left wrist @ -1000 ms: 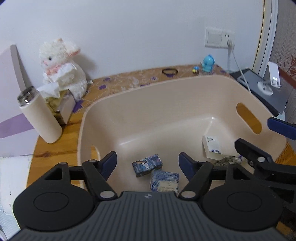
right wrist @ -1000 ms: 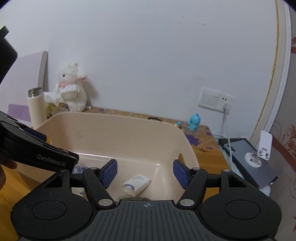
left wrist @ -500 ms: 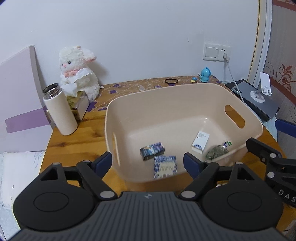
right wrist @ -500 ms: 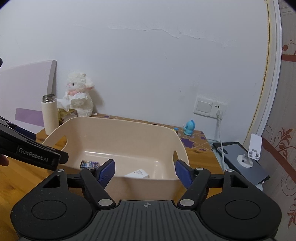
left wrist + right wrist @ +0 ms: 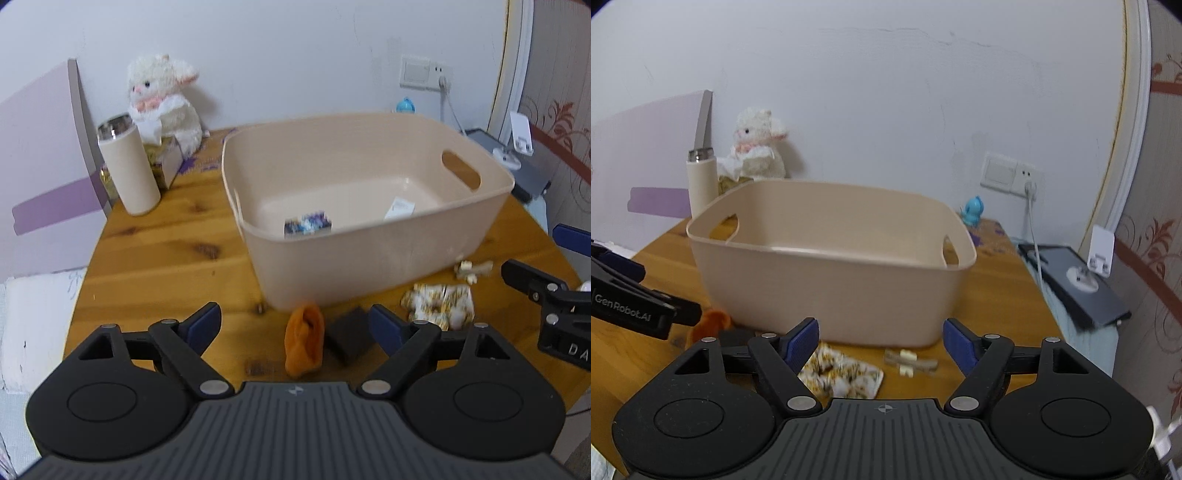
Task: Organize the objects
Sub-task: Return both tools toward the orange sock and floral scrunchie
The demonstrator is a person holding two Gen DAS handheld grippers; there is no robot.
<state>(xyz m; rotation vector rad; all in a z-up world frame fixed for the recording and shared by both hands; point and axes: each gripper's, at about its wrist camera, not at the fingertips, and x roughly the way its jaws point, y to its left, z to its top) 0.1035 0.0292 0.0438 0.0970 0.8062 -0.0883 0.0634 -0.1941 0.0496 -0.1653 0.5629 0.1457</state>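
Observation:
A beige plastic basket (image 5: 369,266) (image 5: 827,288) stands on the wooden table. Inside it lie a blue patterned box (image 5: 307,224) and a white box (image 5: 399,207). In front of the basket on the table lie an orange cloth item (image 5: 304,338) (image 5: 711,321), a dark block (image 5: 347,336), a floral yellow-white packet (image 5: 439,302) (image 5: 842,373) and a small beige clip-like piece (image 5: 472,269) (image 5: 910,362). My left gripper (image 5: 295,325) is open and empty above the orange item and dark block. My right gripper (image 5: 881,341) is open and empty above the packet and the clip.
A beige thermos (image 5: 127,166), a white plush lamb (image 5: 162,99) and a tissue box (image 5: 166,162) stand at the back left. A blue figurine (image 5: 973,210), a wall socket with cable (image 5: 1027,184) and a tablet (image 5: 1075,280) are at the right.
Both grippers have pulled back and up from the basket toward the table's front. The orange item, dark block, packet and clip have come into view in front of the basket.

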